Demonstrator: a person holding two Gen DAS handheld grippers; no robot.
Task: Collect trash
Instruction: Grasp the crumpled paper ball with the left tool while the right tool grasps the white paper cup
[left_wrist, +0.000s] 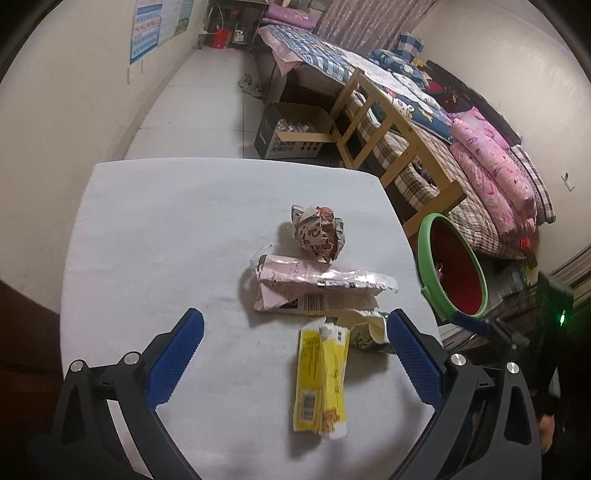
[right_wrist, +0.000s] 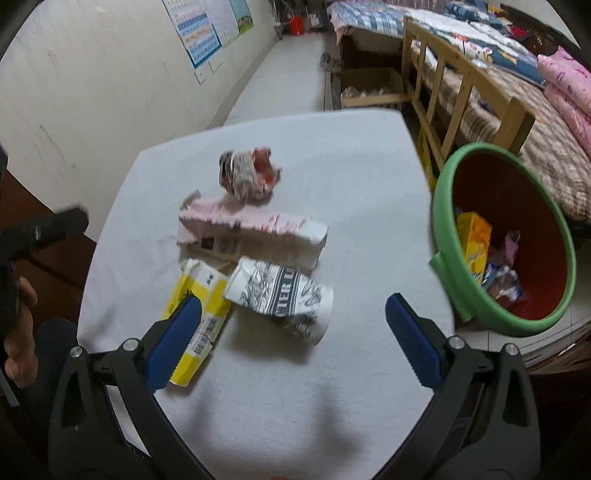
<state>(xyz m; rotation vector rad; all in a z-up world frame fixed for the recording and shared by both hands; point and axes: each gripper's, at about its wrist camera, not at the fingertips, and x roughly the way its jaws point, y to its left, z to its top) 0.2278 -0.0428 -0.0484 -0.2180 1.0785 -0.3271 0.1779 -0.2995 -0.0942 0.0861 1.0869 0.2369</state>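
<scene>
Four bits of trash lie bunched mid-table (right_wrist: 351, 177): a crumpled paper ball (right_wrist: 248, 176), a torn pink carton (right_wrist: 255, 236), a yellow packet (right_wrist: 197, 317) and a printed paper cup (right_wrist: 282, 295) on its side. The red bin (right_wrist: 506, 236) sits just off the table's edge, handy for dropping. The left gripper (left_wrist: 295, 339) and right gripper (right_wrist: 293, 321) both gape wide, holding nothing; the right looks lined up on the cup.

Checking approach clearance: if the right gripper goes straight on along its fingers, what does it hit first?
Most likely the crumpled paper cup, lying on its side on the table between the open right gripper fingers' line. The yellow carton sits under the left finger. Depth is uncertain.
</scene>
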